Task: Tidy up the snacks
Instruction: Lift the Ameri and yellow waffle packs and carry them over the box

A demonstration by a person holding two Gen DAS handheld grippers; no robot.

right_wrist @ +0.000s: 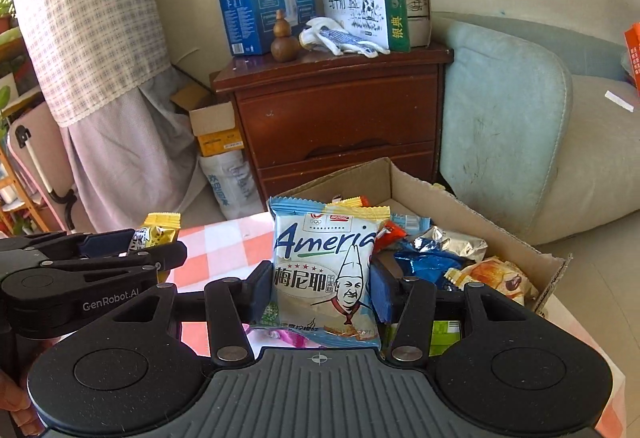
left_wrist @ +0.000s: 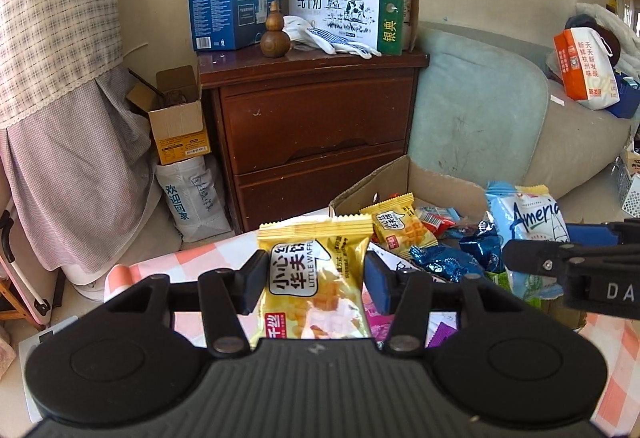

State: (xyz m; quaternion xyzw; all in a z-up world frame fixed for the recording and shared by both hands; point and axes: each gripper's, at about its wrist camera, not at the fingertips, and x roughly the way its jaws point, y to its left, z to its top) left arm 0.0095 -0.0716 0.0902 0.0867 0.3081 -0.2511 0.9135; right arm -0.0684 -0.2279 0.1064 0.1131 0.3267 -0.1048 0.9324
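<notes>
The left gripper (left_wrist: 314, 280) is clamped on a yellow waffle packet (left_wrist: 316, 278), its pads pressing the two long sides at about mid-height, the crimped top seal standing clear above the fingers; the right gripper (right_wrist: 320, 288) holds a pale blue cracker packet (right_wrist: 324, 274) in the same way, pinched at both side edges with the printed face towards the camera. Both packets hang above the checked tablecloth (right_wrist: 224, 242), near the table's far edge, just short of the open cardboard box (right_wrist: 424, 193) that sits at the far right corner; the two grippers are side by side, each showing in the other's view.

The box already holds a loose heap of wrappers: another yellow packet (left_wrist: 394, 228), crumpled blue foil bags (left_wrist: 444, 262), a silver one (right_wrist: 452, 242), an orange bun bag (right_wrist: 496, 278).

Both held packets look light and air-filled, the film slick and easily dented; the contents are probably brittle, so a hard squeeze risks crushing them, while a loose one lets the glossy film slide. Holding across the narrow width at mid-body, as now, seems sound; the sealed crimps at the ends are flatter and stiffer, a fair alternative if a packet starts to slip.
</notes>
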